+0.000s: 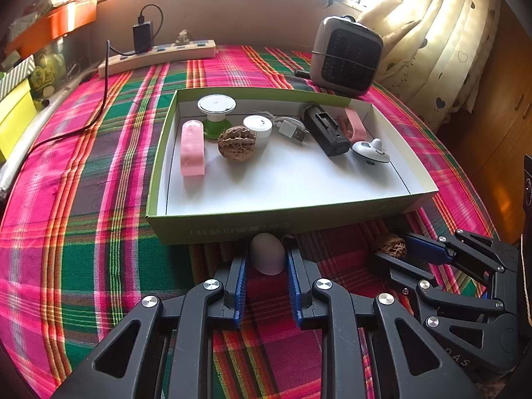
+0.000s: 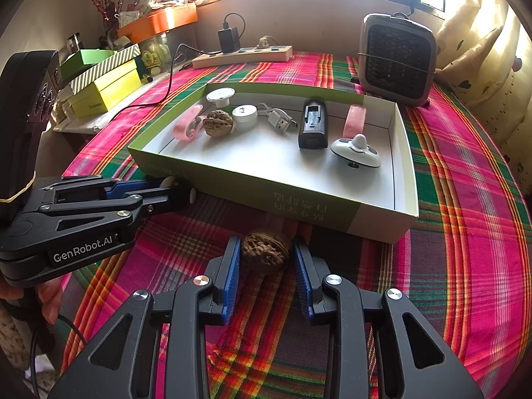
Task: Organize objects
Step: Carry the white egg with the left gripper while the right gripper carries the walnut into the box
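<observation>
Clamping a pale egg (image 1: pixel 268 253) half-hidden, left claw (image 1: pixel 266 266) reads "GenRobot.AI"; right claw (image 2: pixel 266 259) grips a walnut (image 2: pixel 265 252).

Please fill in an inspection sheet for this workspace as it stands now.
Surface: plaid cloth, bare in front of the box.
Job's things: box holds a walnut, pink bar, battery charger, white jar and other small items.
Clutter: heater behind the box.
Grippers: left hand-held gripper shut on egg; right hand-held gripper shut on second walnut.
Cables: USB cable in box; power strip with black lead.
Surroundings: curtain, stacked boxes.
</observation>
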### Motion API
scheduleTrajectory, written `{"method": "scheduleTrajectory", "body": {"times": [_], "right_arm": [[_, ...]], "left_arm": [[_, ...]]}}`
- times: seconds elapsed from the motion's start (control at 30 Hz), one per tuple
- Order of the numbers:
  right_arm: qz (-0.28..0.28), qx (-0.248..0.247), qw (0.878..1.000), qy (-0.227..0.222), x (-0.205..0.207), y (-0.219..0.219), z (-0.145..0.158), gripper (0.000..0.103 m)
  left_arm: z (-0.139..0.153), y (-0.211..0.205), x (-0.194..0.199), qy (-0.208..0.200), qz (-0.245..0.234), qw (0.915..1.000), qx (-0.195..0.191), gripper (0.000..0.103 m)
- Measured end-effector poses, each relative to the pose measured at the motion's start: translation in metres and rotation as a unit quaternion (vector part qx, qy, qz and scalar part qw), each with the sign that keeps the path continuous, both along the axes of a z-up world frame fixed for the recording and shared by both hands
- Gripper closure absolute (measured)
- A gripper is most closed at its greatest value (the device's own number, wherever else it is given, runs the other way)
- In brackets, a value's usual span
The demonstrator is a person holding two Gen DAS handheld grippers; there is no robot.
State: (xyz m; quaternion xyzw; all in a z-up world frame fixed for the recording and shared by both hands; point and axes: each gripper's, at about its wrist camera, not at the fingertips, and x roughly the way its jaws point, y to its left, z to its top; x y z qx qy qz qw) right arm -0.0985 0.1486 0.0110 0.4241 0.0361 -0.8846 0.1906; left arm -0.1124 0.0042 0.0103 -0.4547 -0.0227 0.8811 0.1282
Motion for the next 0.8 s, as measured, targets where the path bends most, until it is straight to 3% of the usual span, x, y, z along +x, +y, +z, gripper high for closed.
{"method": "scheduleTrajectory", "body": {"times": [0.8], "right_arm": [[0.004,-0.012,1.0,0.015,0.005,0.004,0.013,0.071]], "left_arm": [[0.017,-0.001,0.016,0.021,-0.003,0.9998,-0.001,0.083]]}}
